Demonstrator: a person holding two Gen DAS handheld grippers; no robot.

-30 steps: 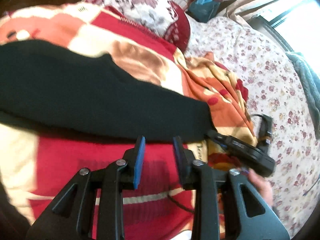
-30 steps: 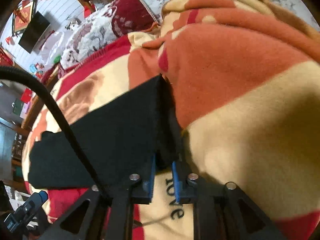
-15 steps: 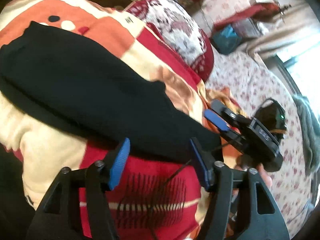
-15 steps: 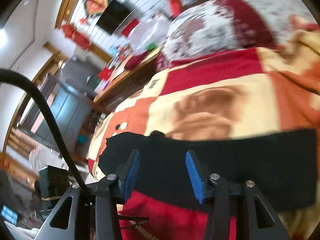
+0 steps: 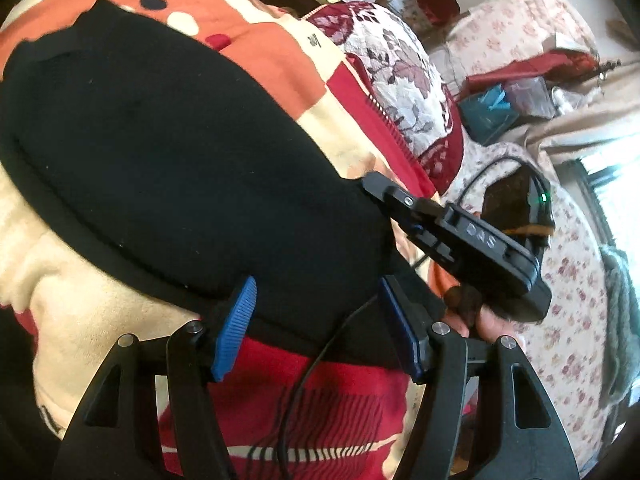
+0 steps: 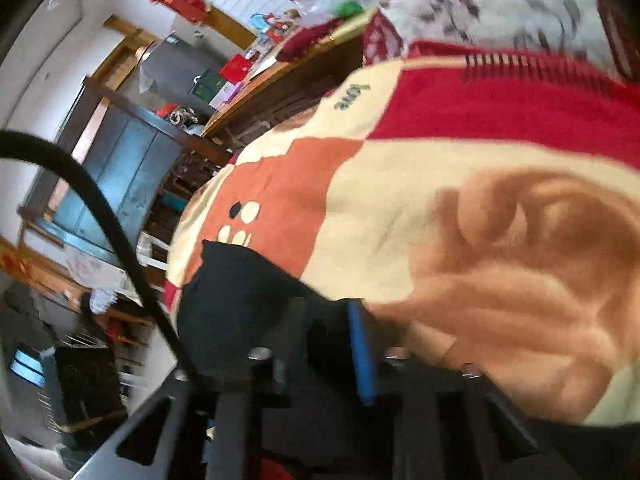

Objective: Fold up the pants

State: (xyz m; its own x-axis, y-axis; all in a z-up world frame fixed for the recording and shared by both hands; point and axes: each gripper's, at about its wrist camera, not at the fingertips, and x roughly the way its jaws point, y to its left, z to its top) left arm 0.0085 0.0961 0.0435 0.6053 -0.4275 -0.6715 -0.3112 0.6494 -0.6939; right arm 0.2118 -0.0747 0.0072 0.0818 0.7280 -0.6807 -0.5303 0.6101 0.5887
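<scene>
Setting: a bed covered by a fleece blanket (image 5: pixel 80 320) in red, orange and cream blocks, the word "love" printed near one edge in the right wrist view

Pants: black pants (image 5: pixel 168 168) lie folded in a long band across the blanket, one end toward the top left of the left wrist view, the other under the two grippers at lower right

Left gripper: the left gripper (image 5: pixel 316 328) hovers at the near edge of the pants with its blue-padded fingers (image 5: pixel 234 332) spread wide and nothing between them; a thin black cable (image 5: pixel 304 376) crosses the gap

Right gripper: the right gripper (image 5: pixel 374 186) reaches in from the right, its black body marked "DAS", its tip touching the far edge of the pants; from its own blurred camera one blue pad (image 6: pixel 362 356) shows over dark cloth, and whether its fingers are apart or together cannot be told

Hand: the person's right hand (image 5: pixel 480 316) wraps the handle of that gripper

Beyond the blanket: a quilted pillow (image 5: pixel 404 84) in maroon and white leaf print at the head of the bed, a floral sheet (image 5: pixel 572 288) to the right, a teal bag (image 5: pixel 486 110) past it

Room: a blue cabinet (image 6: pixel 116 184) and a dark wooden headboard (image 6: pixel 288 92) beside the bed in the right wrist view
</scene>
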